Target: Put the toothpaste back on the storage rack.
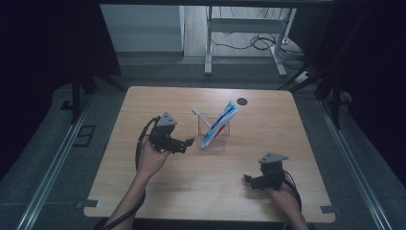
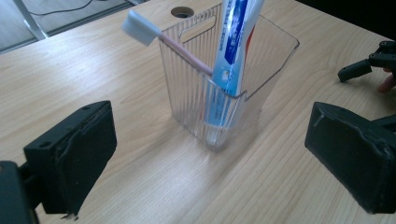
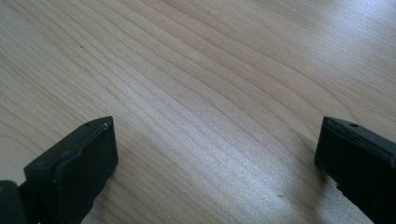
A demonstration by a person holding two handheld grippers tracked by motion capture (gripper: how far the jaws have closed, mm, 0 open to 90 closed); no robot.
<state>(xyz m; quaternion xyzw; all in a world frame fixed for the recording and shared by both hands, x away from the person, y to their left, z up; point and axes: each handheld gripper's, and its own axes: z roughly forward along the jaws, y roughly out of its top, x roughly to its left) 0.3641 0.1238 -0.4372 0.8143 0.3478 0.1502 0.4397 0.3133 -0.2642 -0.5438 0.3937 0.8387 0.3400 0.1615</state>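
Clear ribbed holder (image 1: 213, 135) upright near centre of table (image 1: 143, 191), a little toward far edge. Inside: toothpaste tube (image 1: 219, 123) leaning toward far right corner, white with blue and red print; toothbrush (image 1: 200, 116) with pinkish handle leaning toward far left, white head (image 2: 139, 28) out over rim. Round dark hole (image 1: 242, 101) in tabletop just beyond holder, near far edge.

Left gripper (image 1: 184, 143) just left of holder, aimed at it, not touching; jaws wide apart, nothing between. Holder framed between both jaws in left gripper view (image 2: 219, 88).

Right gripper (image 1: 249, 181) well apart from holder, near right part of near edge, low over bare wood; jaws spread, empty. Right gripper also seen at far right of left gripper view (image 2: 362, 67).
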